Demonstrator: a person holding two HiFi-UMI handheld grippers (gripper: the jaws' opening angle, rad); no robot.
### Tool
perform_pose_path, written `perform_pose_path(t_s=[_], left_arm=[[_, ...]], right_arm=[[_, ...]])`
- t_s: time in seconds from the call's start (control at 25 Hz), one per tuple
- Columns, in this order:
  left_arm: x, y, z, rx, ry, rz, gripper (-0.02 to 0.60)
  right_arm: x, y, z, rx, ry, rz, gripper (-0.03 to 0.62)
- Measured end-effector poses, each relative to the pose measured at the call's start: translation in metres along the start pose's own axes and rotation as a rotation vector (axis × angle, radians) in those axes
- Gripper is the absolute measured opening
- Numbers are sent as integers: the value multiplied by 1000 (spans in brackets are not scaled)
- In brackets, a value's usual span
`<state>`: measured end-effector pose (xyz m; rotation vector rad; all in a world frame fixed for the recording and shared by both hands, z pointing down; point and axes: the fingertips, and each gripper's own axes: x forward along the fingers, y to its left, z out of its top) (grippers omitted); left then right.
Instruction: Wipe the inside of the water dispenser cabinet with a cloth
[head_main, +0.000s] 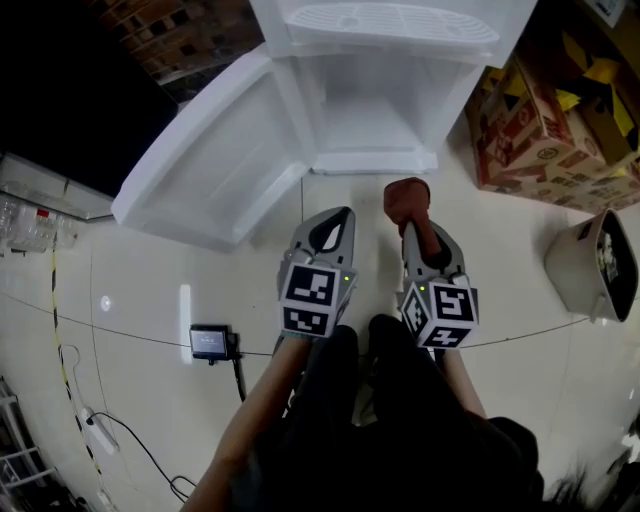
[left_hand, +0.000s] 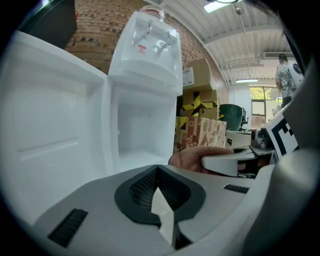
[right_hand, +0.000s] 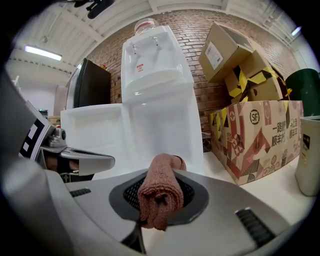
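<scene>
A white water dispenser stands ahead with its lower cabinet (head_main: 370, 110) open and its door (head_main: 215, 165) swung out to the left. My right gripper (head_main: 412, 228) is shut on a rolled reddish-brown cloth (head_main: 407, 200), held above the floor just short of the cabinet's threshold. In the right gripper view the cloth (right_hand: 161, 192) bulges up out of the jaws, with the cabinet (right_hand: 160, 135) behind it. My left gripper (head_main: 330, 225) hangs beside it, shut and holding nothing. The left gripper view shows the cabinet interior (left_hand: 142, 135) and the cloth (left_hand: 192, 156) at right.
Printed cardboard boxes (head_main: 555, 110) are stacked right of the dispenser. A beige bin (head_main: 595, 265) stands on the floor at the far right. A small black device (head_main: 210, 342) with a cable and a power strip (head_main: 100, 432) lie at the left. The floor is glossy pale tile.
</scene>
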<state>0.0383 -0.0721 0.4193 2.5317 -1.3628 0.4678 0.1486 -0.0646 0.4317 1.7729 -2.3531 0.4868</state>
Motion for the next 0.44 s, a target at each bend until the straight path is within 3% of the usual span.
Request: perform_pose_path(t_s=[0.44], left_arm=[[-5, 3, -3, -3, 0, -1, -20]], right_arm=[[1, 14, 0, -27, 2, 23, 77]])
